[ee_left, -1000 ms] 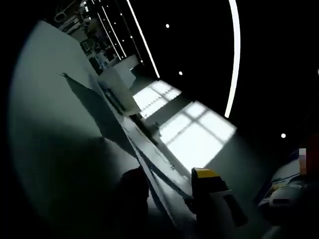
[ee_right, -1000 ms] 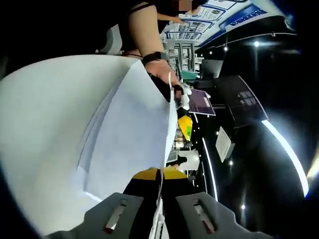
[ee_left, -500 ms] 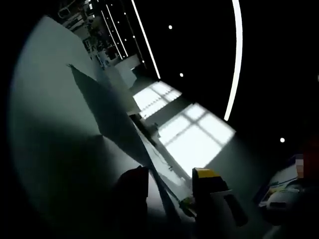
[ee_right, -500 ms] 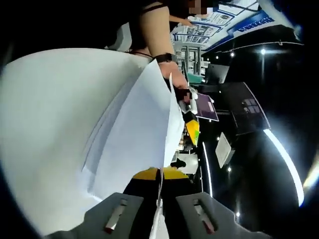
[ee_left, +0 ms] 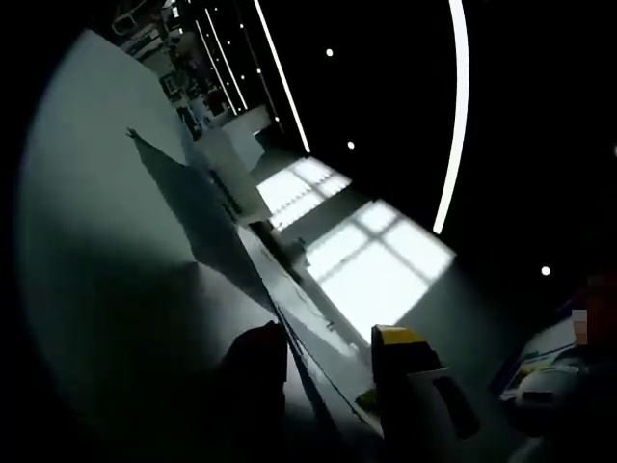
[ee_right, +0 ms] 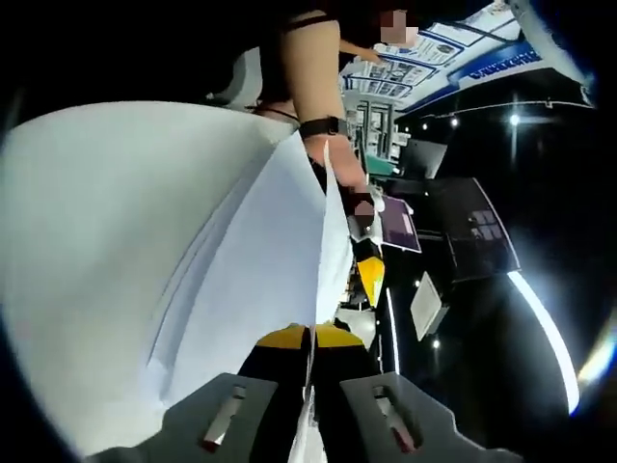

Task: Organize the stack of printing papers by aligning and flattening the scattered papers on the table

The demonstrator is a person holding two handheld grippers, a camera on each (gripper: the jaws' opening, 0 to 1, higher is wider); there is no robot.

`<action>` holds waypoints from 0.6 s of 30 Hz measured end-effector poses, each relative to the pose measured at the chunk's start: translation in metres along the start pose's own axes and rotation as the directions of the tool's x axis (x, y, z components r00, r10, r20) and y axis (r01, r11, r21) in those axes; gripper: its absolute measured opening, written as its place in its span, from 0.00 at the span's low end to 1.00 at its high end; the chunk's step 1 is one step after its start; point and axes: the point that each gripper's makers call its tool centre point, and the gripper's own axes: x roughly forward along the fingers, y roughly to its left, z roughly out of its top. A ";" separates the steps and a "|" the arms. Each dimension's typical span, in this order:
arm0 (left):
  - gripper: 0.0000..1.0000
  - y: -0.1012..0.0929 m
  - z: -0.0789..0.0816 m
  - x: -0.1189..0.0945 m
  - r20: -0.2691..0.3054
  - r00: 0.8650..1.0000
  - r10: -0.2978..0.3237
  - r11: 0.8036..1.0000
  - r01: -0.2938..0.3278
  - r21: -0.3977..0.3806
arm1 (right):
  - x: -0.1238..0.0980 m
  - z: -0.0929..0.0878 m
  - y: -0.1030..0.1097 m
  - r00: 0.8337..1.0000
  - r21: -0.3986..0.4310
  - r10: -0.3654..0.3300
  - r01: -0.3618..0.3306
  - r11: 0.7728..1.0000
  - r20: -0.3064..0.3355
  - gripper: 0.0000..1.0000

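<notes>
The paper stack (ee_right: 260, 260) stands on edge over the white table (ee_right: 96, 222), its sheets fanned apart. My right gripper (ee_right: 310, 338) is shut on its near edge, the sheets pinched between the yellow tips. At the far edge a hand holds my left gripper (ee_right: 370, 280), whose yellow jaw is next to the sheets. In the left gripper view the stack (ee_left: 207, 217) is edge-on and in shadow. Its edges run down between the jaws of my left gripper (ee_left: 328, 362), which stand apart.
A person's arm with a dark wristband (ee_right: 318, 125) reaches over the stack's far end. Behind it are posters, shelves and dark panels (ee_right: 463, 222). The left gripper view is dim, with bright lit patches (ee_left: 376, 260) and light strips beyond the table.
The sheets swayed slightly and the far hand shifted a little with both cameras. The right jaws stay closed on the paper, and the left jaws keep the same gap.
</notes>
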 end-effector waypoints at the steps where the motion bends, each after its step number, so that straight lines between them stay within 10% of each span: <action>1: 0.38 0.000 0.000 0.000 0.000 1.000 0.000 1.000 0.000 0.000 | 0.001 0.001 0.000 1.000 -0.001 0.000 0.000 1.000 0.002 0.00; 18: 0.19 0.007 -0.008 0.000 -0.031 0.998 0.045 0.997 -0.043 0.072 | 0.002 0.005 0.002 1.000 0.044 0.002 -0.004 0.999 0.031 0.00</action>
